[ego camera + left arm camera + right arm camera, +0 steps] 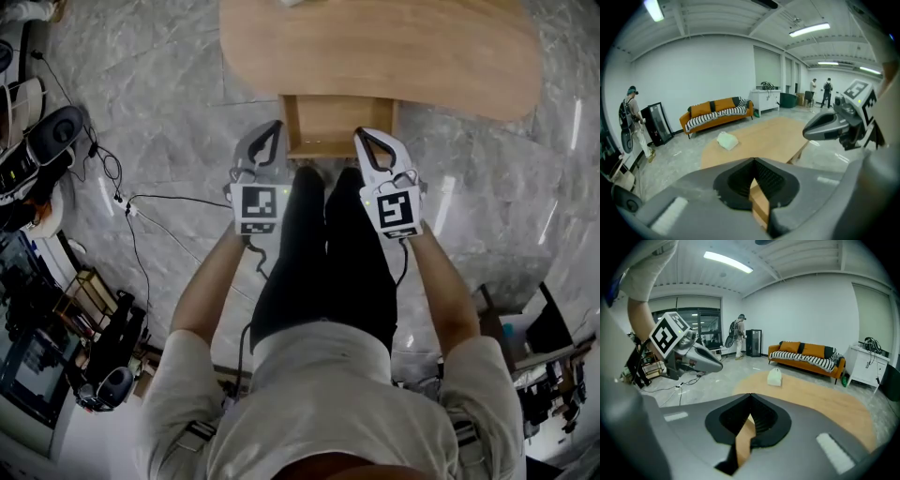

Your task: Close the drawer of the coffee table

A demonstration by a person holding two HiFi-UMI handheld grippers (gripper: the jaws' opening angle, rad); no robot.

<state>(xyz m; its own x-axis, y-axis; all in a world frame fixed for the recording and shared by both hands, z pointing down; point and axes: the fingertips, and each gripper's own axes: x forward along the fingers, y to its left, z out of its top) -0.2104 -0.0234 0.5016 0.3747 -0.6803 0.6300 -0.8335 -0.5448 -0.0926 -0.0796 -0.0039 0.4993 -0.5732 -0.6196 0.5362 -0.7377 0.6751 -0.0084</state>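
The wooden coffee table (pixel 394 47) lies at the top of the head view, and its drawer (pixel 330 124) stands pulled out toward me. My left gripper (pixel 274 127) is shut and empty, its tips by the drawer's left front corner. My right gripper (pixel 362 134) is shut and empty too, by the right front corner. Whether either touches the drawer I cannot tell. In the left gripper view the closed jaws (pixel 753 161) show a strip of drawer wood (pixel 760 202) beneath them. The right gripper view shows its shut jaws (pixel 750 397) over the same wood (pixel 743 440).
A white bundle (pixel 727 140) lies on the tabletop. My legs in black trousers (pixel 323 253) stand between the grippers, before the drawer. Cables (pixel 141 202) and equipment (pixel 37 141) crowd the marble floor at the left. An orange sofa (pixel 806 355) and a person (pixel 738 333) are far off.
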